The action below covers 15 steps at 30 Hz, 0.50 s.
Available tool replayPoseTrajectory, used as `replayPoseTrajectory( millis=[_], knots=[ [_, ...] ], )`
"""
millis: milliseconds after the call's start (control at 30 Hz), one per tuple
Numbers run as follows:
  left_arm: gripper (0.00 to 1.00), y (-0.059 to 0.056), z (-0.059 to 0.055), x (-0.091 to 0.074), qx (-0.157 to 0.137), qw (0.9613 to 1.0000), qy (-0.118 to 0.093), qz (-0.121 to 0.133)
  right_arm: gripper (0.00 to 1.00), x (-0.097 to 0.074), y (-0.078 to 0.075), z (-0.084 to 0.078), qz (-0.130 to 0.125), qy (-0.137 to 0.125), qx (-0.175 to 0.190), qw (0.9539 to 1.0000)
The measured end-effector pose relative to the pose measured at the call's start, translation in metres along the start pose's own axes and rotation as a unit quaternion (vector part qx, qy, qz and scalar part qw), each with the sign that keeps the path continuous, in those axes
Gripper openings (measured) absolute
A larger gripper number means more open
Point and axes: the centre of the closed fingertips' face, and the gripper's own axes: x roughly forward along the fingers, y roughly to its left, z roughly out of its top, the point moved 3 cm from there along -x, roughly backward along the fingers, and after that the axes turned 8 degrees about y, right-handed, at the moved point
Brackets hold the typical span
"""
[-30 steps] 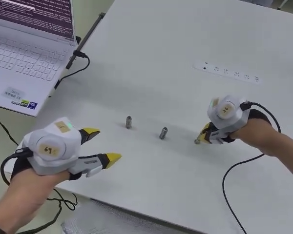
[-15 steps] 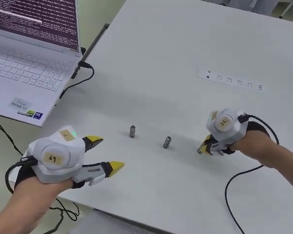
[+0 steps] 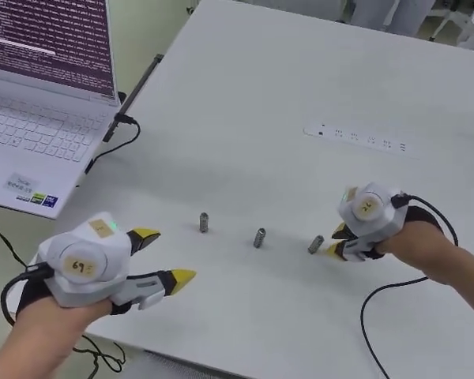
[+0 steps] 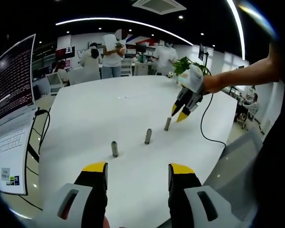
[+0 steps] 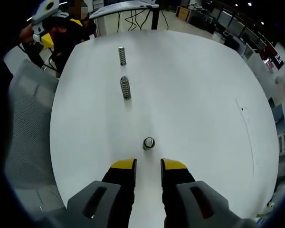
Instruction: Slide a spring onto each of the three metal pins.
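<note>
on the smooth white tabletop [image 3: 245, 95] three short grey metal pins stand upright in a row along the near edge, apart from each other. the middle pin [image 3: 259, 238] and the end pin [image 3: 204, 223] toward the left edge each carry a ribbed coil spring [image 5: 126, 88] around them. the third pin [image 5: 148, 143] stands just before the yellow tips of the right gripper [image 3: 334, 241], not touching them; seen from above, its top is a round metal ring. the jaws of this gripper are a little apart and hold nothing. the left gripper [image 3: 164, 255] hovers at the near left corner, its jaws wide apart and empty. a flat white power strip [image 3: 355, 138] lies toward the far right edge.
</note>
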Motion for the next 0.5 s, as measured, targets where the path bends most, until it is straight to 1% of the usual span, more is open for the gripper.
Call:
replayPoseTrajectory(
  millis=[67, 133, 167, 233, 300, 467, 500],
  knots=[
    [0.46, -0.001, 0.001, -0.001, -0.001, 1.0000, -0.003, 0.000, 0.20, -0.006, 0.005, -0.003, -0.004, -0.012, 0.011, 0.9999],
    [0.46, -0.002, 0.001, -0.001, -0.001, 1.0000, -0.003, 0.000, 0.20, -0.008, 0.008, -0.005, -0.006, -0.019, 0.021, 0.9996],
    [0.46, -0.004, 0.002, -0.001, 0.000, 1.0000, -0.004, 0.000, 0.20, -0.012, 0.011, -0.008, -0.008, -0.028, 0.034, 0.9990],
    [0.46, -0.006, 0.004, -0.001, 0.001, 1.0000, -0.006, -0.002, 0.20, -0.015, 0.015, -0.013, -0.008, -0.036, 0.051, 0.9980],
    [0.46, -0.008, 0.006, -0.001, 0.006, 1.0000, -0.007, -0.004, 0.22, -0.018, 0.020, -0.015, -0.006, -0.050, 0.059, 0.9970],
    [0.46, -0.011, 0.009, 0.000, 0.012, 0.9999, -0.008, -0.007, 0.23, -0.025, 0.026, -0.021, -0.012, -0.060, 0.069, 0.9957],
    [0.46, -0.012, 0.010, 0.000, 0.012, 0.9998, -0.010, -0.008, 0.24, -0.029, 0.030, -0.020, -0.009, -0.073, 0.077, 0.9943]
  ],
)
